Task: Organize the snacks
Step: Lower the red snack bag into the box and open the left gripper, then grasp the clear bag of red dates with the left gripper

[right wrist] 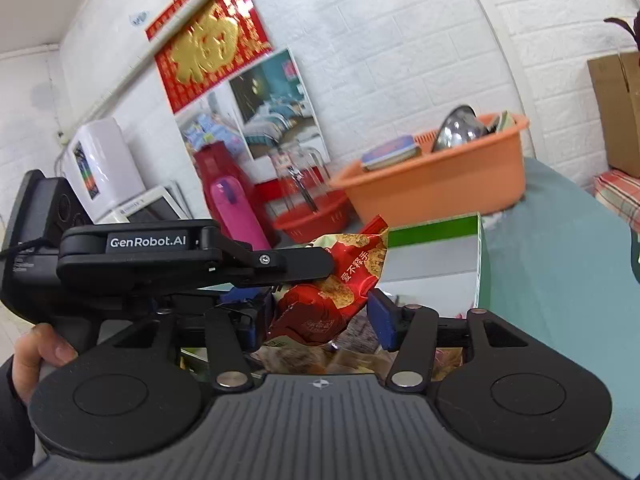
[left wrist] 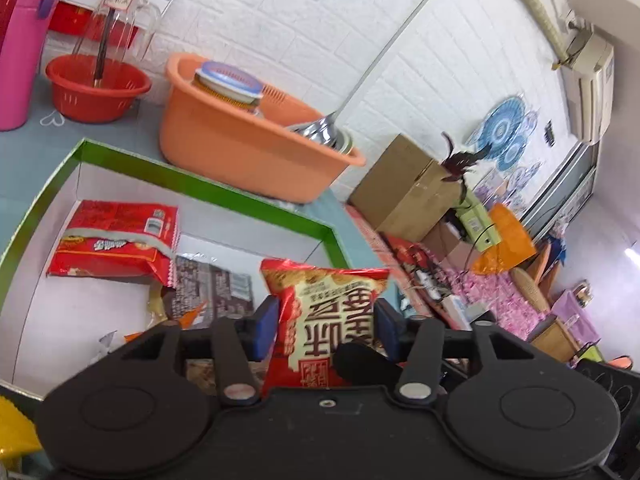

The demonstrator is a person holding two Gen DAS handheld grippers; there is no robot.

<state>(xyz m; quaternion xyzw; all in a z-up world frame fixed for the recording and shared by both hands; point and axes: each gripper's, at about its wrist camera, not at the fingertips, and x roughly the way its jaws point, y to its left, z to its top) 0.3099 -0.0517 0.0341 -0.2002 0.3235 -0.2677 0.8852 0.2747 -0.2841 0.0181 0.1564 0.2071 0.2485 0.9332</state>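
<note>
Over the green-rimmed cardboard box (left wrist: 208, 184), a crinkly red foil snack bag (left wrist: 332, 316) sits between both grippers' released blue pads: left gripper (left wrist: 326, 330), right gripper (right wrist: 320, 320).

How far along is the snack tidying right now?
Done: a red bag and a dark packet already lie in the green-rimmed box. In hand: a red-and-cream bag sits between the wide jaws of the left gripper and right gripper, by the box's near corner. Left: seemingly a yellow packet outside the box; others may be out of view.
</note>
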